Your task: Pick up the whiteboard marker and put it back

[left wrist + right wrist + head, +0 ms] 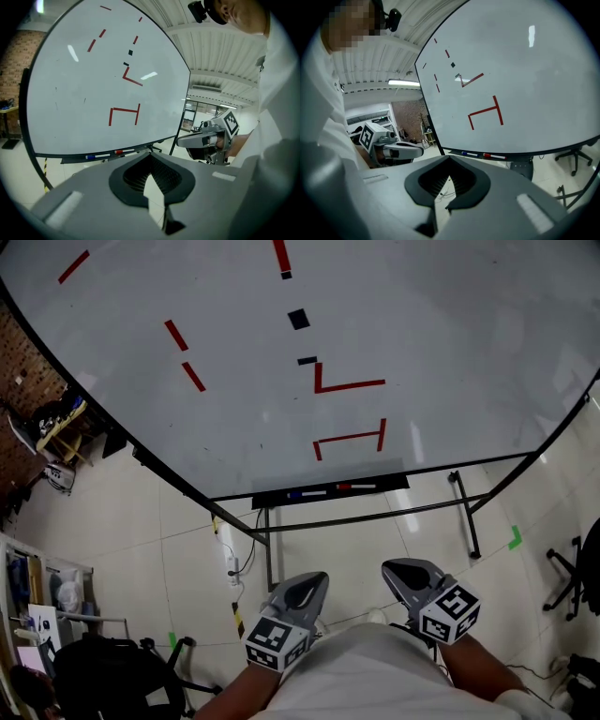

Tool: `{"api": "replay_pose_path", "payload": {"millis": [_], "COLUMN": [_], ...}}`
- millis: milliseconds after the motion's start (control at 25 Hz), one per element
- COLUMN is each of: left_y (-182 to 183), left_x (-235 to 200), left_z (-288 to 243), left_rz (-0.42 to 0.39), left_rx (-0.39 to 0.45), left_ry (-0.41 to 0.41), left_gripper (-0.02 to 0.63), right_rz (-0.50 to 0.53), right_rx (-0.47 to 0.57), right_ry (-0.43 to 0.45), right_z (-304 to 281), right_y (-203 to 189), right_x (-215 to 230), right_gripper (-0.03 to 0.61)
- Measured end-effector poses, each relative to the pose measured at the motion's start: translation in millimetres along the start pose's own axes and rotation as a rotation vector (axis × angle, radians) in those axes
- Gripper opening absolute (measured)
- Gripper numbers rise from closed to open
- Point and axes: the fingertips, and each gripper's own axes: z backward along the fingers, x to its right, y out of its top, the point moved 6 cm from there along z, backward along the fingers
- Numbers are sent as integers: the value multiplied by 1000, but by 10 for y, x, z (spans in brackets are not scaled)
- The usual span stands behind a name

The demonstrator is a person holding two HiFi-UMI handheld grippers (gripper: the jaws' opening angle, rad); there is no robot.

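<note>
Two whiteboard markers lie end to end in the black tray point(270, 499) under the whiteboard point(450, 334): a blue-capped marker point(307, 493) point(96, 156) point(468, 153) and a red-capped marker point(355, 487) point(123, 152) point(492, 155). My left gripper point(309, 583) point(150, 158) and right gripper point(395, 570) point(449, 160) are held low, close to my body, well short of the tray. Both are shut with nothing between the jaws. Each gripper shows in the other's view, the right gripper point(186, 139) and the left gripper point(417, 151).
The whiteboard carries red line marks and small black magnets. Its stand legs point(466, 517) and a crossbar reach over the tiled floor. A power strip point(232, 568) lies by the left leg. An office chair point(112, 676) and shelves stand at lower left, another chair point(577, 573) at right.
</note>
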Motion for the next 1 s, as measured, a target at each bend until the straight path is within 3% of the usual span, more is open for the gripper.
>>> {"api": "replay_pose_path", "payload": {"millis": [480, 1000], "left_y": [-91, -144], "left_x": [-288, -227], "left_z": [288, 367], "left_rz": [26, 32], "left_rx": [10, 22], "left_ry": [-51, -53], "left_gripper": [17, 17], "right_rz": [17, 20], "right_rx": [-58, -62], "right_ry": [-48, -74], "right_z": [-250, -219], "right_y": [-79, -119], "right_x": [-377, -468], "right_gripper": [2, 0]}}
